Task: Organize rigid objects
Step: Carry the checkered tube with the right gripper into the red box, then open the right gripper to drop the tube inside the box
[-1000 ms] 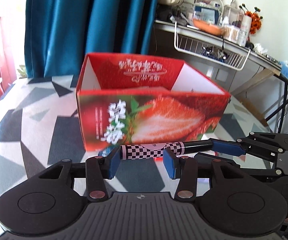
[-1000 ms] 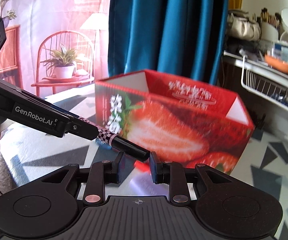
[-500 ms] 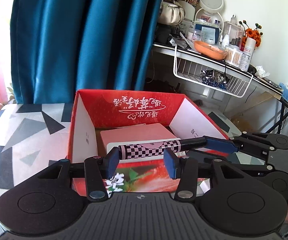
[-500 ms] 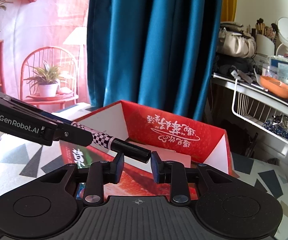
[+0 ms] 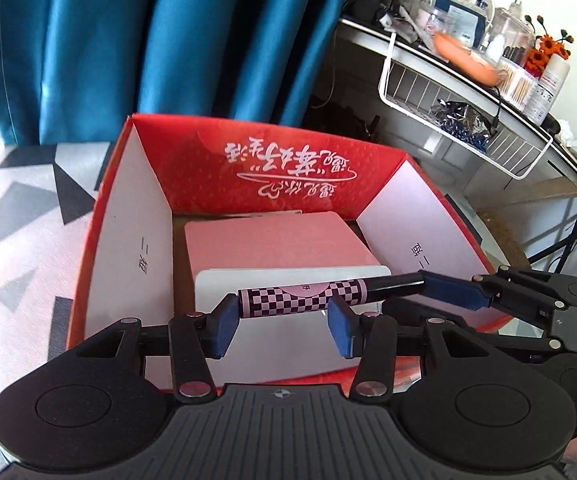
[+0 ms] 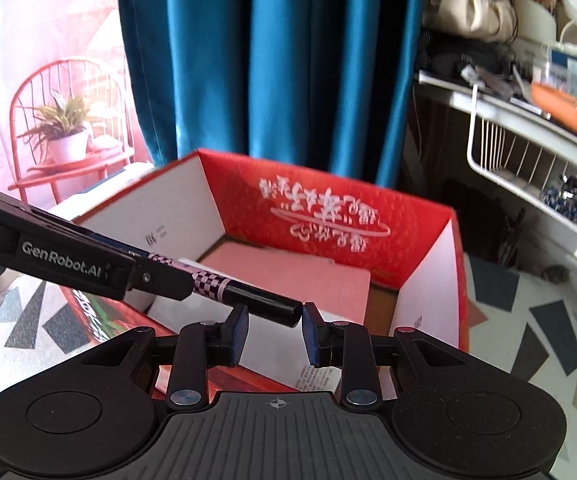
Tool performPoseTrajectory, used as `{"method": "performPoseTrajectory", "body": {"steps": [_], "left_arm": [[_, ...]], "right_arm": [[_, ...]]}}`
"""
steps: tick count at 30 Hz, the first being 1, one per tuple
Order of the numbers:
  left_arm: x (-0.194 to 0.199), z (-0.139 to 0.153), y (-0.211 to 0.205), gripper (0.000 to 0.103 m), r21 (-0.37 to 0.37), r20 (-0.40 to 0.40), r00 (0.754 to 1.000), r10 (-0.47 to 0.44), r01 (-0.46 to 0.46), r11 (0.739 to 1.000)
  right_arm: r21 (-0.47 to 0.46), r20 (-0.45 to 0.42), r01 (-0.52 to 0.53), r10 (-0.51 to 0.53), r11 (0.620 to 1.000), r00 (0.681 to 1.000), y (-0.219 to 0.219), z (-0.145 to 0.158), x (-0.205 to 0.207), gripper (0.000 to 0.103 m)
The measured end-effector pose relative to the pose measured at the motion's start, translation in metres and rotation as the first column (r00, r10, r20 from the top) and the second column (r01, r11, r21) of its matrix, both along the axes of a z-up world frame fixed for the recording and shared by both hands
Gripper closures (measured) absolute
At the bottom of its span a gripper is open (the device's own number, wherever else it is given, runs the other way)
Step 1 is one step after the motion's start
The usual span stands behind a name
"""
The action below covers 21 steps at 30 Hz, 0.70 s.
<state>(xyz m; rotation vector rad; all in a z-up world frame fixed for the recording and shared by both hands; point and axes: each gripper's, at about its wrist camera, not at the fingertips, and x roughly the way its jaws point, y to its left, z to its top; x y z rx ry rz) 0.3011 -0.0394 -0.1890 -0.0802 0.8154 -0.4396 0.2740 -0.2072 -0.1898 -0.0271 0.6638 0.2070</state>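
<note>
- The tube (image 5: 288,298) was slim, with a pink-and-black checker body, a pink label patch and a glossy black cap on its right end.
- I had it up in the air over the near part of the open red strawberry box (image 5: 288,160), above the flat white box (image 5: 288,276) inside.
- The left gripper (image 5: 282,316) was narrow and clamped on the checker body.
- The right gripper (image 6: 274,326) had just been opening its jaws. The cap tip sat between them and the pads looked barely clear of it.
- The left gripper's right pad hid a bit of the tube, and I couldn't read the label print.
- The gripper bodies cut off the red box's near wall, and the flat pink box (image 5: 272,240) was partly under the white one.
- Count: one tube, one red box, two flat boxes inside it, two grippers, all over one patterned table (image 5: 20,216).
</note>
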Motion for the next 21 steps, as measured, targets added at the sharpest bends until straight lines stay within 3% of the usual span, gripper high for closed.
{"method": "performPoseTrajectory", "body": {"steps": [6,8,12,14,15,17,21], "left_arm": [[0.007,-0.010,0.003,0.052,-0.012,-0.036,0.999,-0.016,0.016,1.000],[0.004,-0.010,0.003,0.046,0.004,-0.024,0.999,-0.027,0.027,1.000],[-0.005,-0.003,0.004,0.021,0.007,0.014,0.999,-0.034,0.034,0.999],[-0.013,0.001,0.007,0.016,0.001,0.040,0.999,-0.030,0.030,1.000],[-0.018,0.003,0.008,0.013,0.006,0.056,0.998,-0.027,0.027,1.000],[-0.027,0.005,0.009,0.006,0.032,0.087,0.996,-0.009,0.007,0.999],[-0.039,0.010,0.012,0.000,0.080,0.132,0.991,0.006,-0.016,0.997]], "right_arm": [[0.078,-0.065,0.046,-0.041,0.996,0.997,-0.007,-0.003,0.011,0.070],[0.084,-0.068,0.066,-0.060,0.994,0.996,-0.008,-0.004,0.010,0.068],[0.091,-0.071,0.107,-0.101,0.990,0.992,-0.009,-0.001,0.005,0.051],[0.084,-0.055,0.117,-0.113,0.990,0.992,-0.010,0.001,0.000,0.042],[0.066,-0.037,0.134,-0.132,0.989,0.991,-0.010,0.002,-0.005,0.029],[0.050,-0.006,0.150,-0.150,0.987,0.989,-0.012,0.001,-0.013,0.013],[0.074,0.021,0.168,-0.170,0.983,0.985,-0.019,0.001,-0.024,0.001]]}}
